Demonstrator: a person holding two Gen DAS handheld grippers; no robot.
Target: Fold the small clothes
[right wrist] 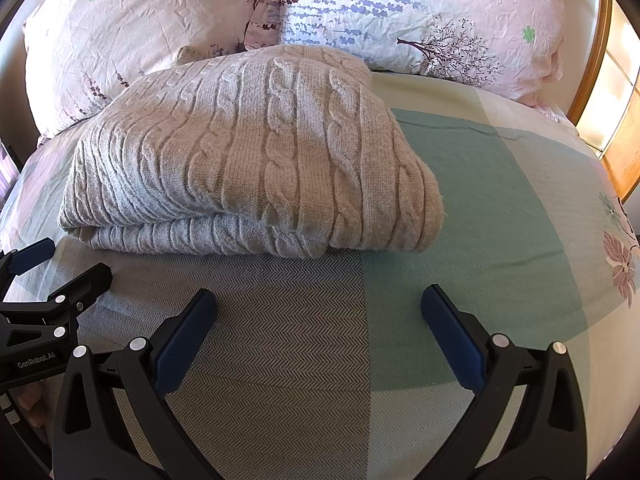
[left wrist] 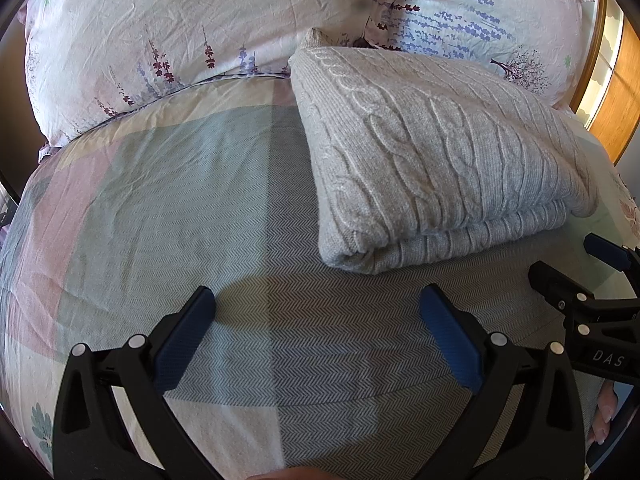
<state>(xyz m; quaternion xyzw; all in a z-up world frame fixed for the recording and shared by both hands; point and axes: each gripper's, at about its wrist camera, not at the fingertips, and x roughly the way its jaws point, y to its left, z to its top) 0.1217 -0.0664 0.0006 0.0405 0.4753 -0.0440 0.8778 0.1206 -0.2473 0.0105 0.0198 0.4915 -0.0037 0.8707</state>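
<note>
White lettering reading "GenRobot.AI" shows on the black body of the left gripper (right wrist: 52,264) where it enters the right wrist view at the left edge. In the left wrist view the right gripper (left wrist: 588,264) comes in from the right edge, and a small plate on its body reads "DAS", the rest cut off by the frame.

The folded grey-beige cable-knit sweater (right wrist: 248,152) lies on the bed, on the patchwork bedspread of green, pink and cream blocks with a grey herringbone weave (right wrist: 288,340), its far edge near the pillows. Its folded layers stack at the near edge, facing both cameras. Seen from the left wrist, the sweater (left wrist: 436,152) sits ahead and to the right of the left gripper (left wrist: 316,308); seen from the right wrist, it sits ahead and slightly left of the right gripper (right wrist: 320,308).

Both grippers are spread wide, their blue pads apart and holding nothing, over the bedspread just short of the sweater without touching it.

Behind the sweater, two pale pink pillows printed with purple lavender sprigs and a dark tree (right wrist: 400,12) lean side by side at the head of the bed. A wooden bed frame edge (right wrist: 596,52) curves along the right side.
</note>
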